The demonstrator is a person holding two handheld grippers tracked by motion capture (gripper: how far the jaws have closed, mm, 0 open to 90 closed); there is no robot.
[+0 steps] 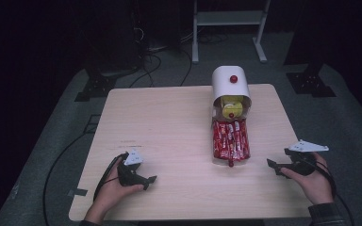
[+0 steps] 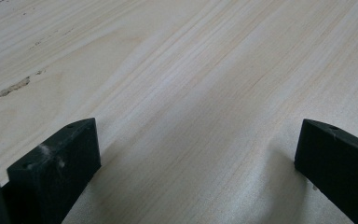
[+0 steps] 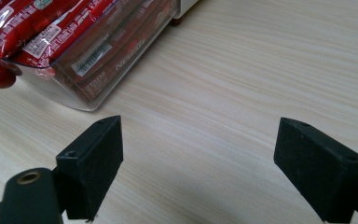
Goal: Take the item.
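I have both grippers resting low on the bench (image 1: 169,122), and neither has anything in it. The left gripper (image 1: 141,178) sits well to the near-left of the clear drawer (image 1: 230,141), its fingers (image 2: 56,172) spread wide over bare wood. The right gripper (image 1: 278,165) lies just to the right of the drawer's front end, fingers (image 3: 93,163) equally wide, with the drawer's clear corner close ahead of them.

The drawer stands pulled out toward me from the white rounded box (image 1: 230,84), and it is packed with red snack packets (image 1: 231,136); its red knob (image 1: 230,164) points my way. A yellow item (image 1: 232,107) sits in the box's open mouth.

I judge the work barely started: nothing gripped, the drawer not closed, and no packet lifted out.
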